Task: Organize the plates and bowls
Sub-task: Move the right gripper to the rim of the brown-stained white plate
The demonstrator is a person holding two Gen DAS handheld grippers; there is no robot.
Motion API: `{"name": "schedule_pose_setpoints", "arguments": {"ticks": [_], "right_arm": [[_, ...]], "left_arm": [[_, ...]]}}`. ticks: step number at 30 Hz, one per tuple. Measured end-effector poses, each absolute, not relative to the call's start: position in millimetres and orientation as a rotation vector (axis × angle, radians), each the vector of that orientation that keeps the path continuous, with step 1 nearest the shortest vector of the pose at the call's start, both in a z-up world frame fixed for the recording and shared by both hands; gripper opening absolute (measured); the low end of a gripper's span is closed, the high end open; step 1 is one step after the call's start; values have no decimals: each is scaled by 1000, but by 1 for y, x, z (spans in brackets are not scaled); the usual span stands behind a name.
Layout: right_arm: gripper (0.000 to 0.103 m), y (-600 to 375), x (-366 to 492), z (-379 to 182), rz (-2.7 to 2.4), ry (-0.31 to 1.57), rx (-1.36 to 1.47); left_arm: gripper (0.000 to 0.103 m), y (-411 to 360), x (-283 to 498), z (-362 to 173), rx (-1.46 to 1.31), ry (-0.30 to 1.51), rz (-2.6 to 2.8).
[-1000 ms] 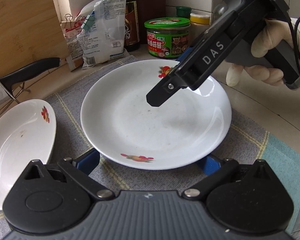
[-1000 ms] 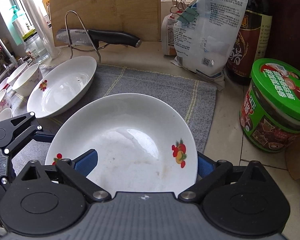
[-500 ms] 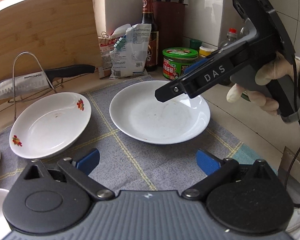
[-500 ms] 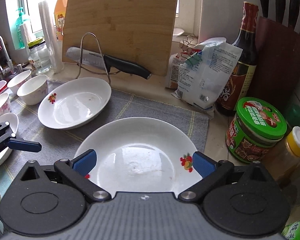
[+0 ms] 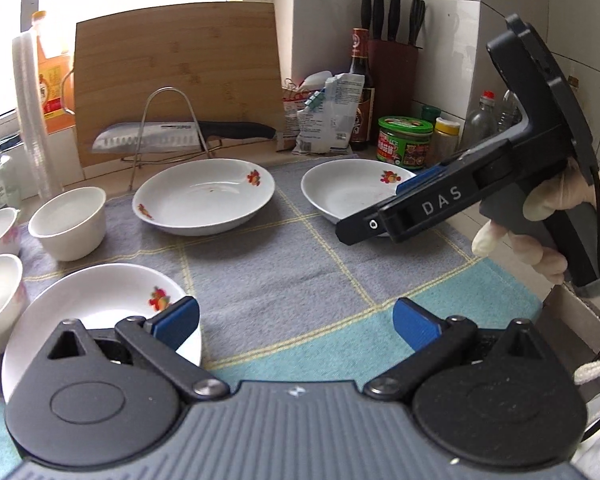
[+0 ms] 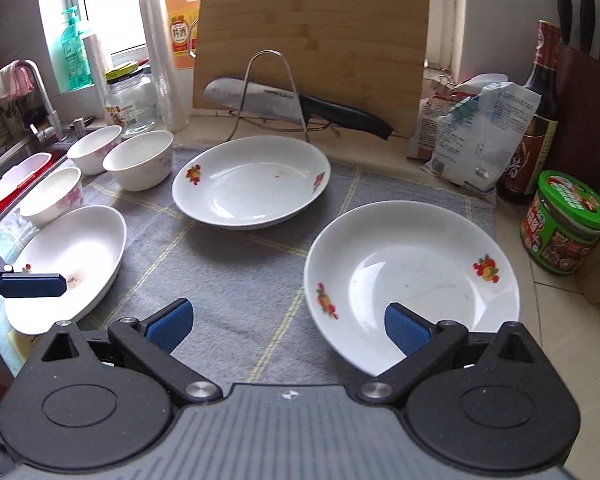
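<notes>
Three white plates with fruit prints lie on a grey checked mat (image 6: 236, 280): a right plate (image 6: 412, 276), a middle plate (image 6: 252, 180) and a left plate (image 6: 68, 260). Several white bowls (image 6: 140, 158) stand at the far left. In the left wrist view they show as the right plate (image 5: 352, 188), the middle plate (image 5: 204, 196), the left plate (image 5: 96, 308) and a bowl (image 5: 68, 222). My left gripper (image 5: 296, 322) is open and empty above the mat. My right gripper (image 6: 288, 324) is open and empty, its right finger over the right plate's near rim.
A cutting board (image 6: 312, 40) and a knife on a wire rack (image 6: 296, 108) stand behind the plates. A sauce bottle (image 6: 536, 120), a bag (image 6: 472, 136) and a green-lidded jar (image 6: 564, 220) sit at the right. A sink and faucet (image 6: 40, 96) are at the far left.
Both grippers have pulled back and risen away from the right plate. The plate now lies free on the mat, and more of the counter shows.
</notes>
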State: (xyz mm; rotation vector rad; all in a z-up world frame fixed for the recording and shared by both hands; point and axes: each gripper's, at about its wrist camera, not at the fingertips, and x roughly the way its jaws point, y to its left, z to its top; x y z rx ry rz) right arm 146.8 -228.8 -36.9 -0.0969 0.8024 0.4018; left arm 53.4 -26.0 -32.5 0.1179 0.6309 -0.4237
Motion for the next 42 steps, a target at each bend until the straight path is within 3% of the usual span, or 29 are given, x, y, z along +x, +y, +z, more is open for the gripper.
{"name": "schedule_pose_setpoints", "arguments": {"ticks": [20,42], "right_arm": [[103,-110,119,-45,457,873,-94],[103,-88,156,-79,723,965,-160]], "left_arm": [[102,114,2,-60,65,691,-237],[102,105,35,-84,101,846,-154]]}}
